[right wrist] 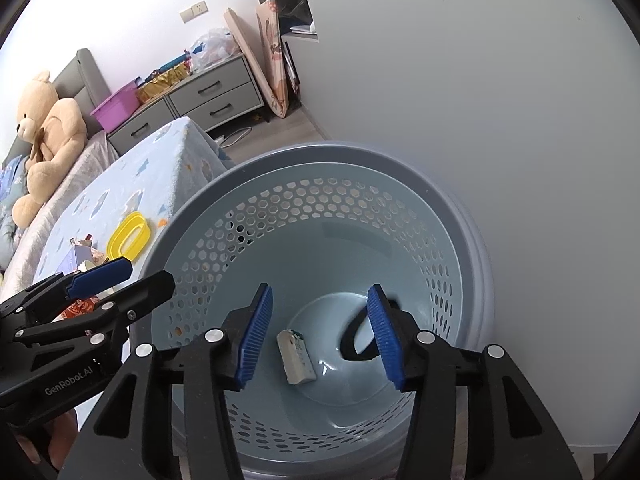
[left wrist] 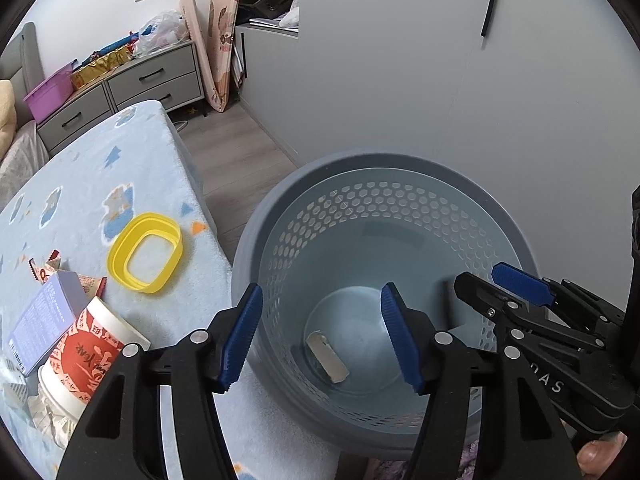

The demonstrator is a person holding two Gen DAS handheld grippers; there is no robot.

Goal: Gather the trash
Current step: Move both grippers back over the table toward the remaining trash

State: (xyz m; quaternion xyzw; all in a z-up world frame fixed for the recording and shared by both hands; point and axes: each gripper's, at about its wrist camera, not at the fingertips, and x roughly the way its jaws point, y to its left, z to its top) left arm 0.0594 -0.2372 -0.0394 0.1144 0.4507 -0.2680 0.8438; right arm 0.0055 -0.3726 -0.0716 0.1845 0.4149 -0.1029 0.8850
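Observation:
A blue perforated trash bin (left wrist: 280, 216) (right wrist: 452, 216) stands beside the table. A small white packet (left wrist: 326, 356) (right wrist: 296, 356) lies on its bottom. My left gripper (left wrist: 320, 340) is open and empty over the bin's near rim; it also shows in the right wrist view (right wrist: 120, 276). My right gripper (right wrist: 318, 336) is open and empty above the bin's opening; it also shows in the left wrist view (left wrist: 496, 280). On the table lie a yellow lid ring (left wrist: 145, 252) (right wrist: 128, 236), a red-and-white paper cup (left wrist: 86, 356), a purple box (left wrist: 44, 320) and wrappers (left wrist: 48, 268).
The table has a light blue patterned cloth (left wrist: 100, 168) (right wrist: 152, 168). A grey wall panel (left wrist: 440, 80) stands right behind the bin. Grey drawers (left wrist: 156, 80) with clutter on top, a purple tub (left wrist: 50, 94) and a teddy bear (right wrist: 44, 132) are at the back left.

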